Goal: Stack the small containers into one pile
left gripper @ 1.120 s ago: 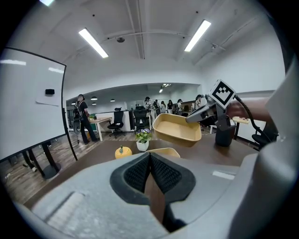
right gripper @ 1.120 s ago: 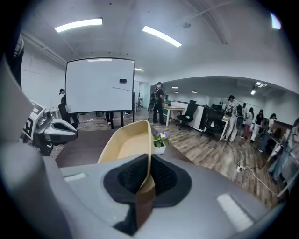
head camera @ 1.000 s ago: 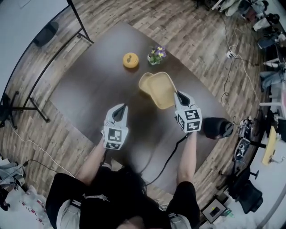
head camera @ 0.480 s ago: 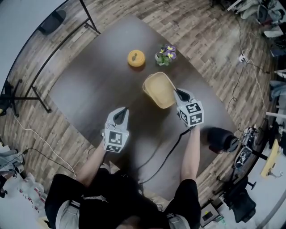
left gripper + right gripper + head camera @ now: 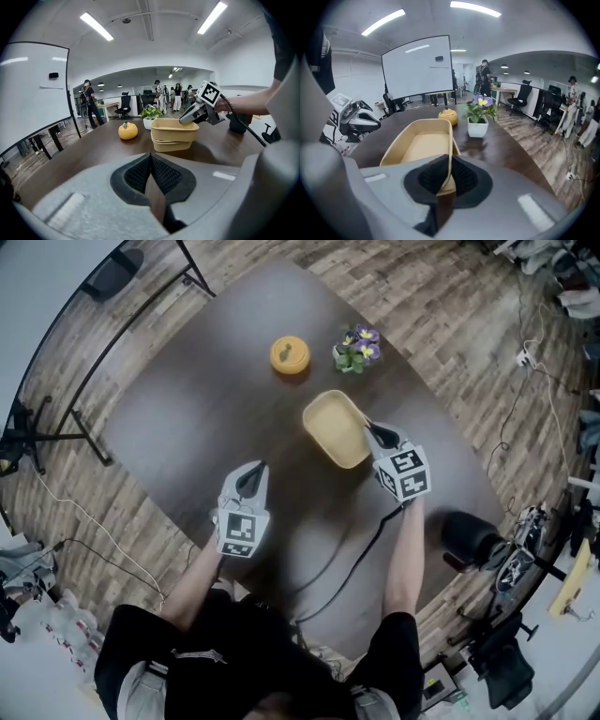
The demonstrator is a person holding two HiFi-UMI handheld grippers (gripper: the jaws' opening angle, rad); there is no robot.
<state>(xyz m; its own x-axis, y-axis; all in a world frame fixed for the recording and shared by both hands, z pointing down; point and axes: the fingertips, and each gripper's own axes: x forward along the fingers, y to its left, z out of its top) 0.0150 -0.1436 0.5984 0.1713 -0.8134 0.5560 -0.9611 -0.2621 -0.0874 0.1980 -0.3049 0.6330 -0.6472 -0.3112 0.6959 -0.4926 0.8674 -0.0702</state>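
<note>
Two tan containers sit nested, the upper container (image 5: 338, 428) (image 5: 174, 130) (image 5: 418, 144) inside the lower container (image 5: 172, 146) on the dark table (image 5: 187, 418). My right gripper (image 5: 367, 428) (image 5: 449, 171) is shut on the near rim of the upper container, seen from the left gripper view at the pile's right edge. My left gripper (image 5: 255, 470) (image 5: 151, 161) is shut and empty, hovering over the table left of and nearer to me than the pile.
An orange pumpkin-shaped pot (image 5: 290, 353) (image 5: 128, 131) (image 5: 448, 115) and a small white planter with purple flowers (image 5: 355, 349) (image 5: 479, 117) stand beyond the pile. A dark bag (image 5: 472, 538) lies on the floor at the table's right. A whiteboard stand (image 5: 103, 296) is at far left.
The right gripper has carried the upper container left and down onto the other one, so the two now sit nested. The left gripper has stayed put.
</note>
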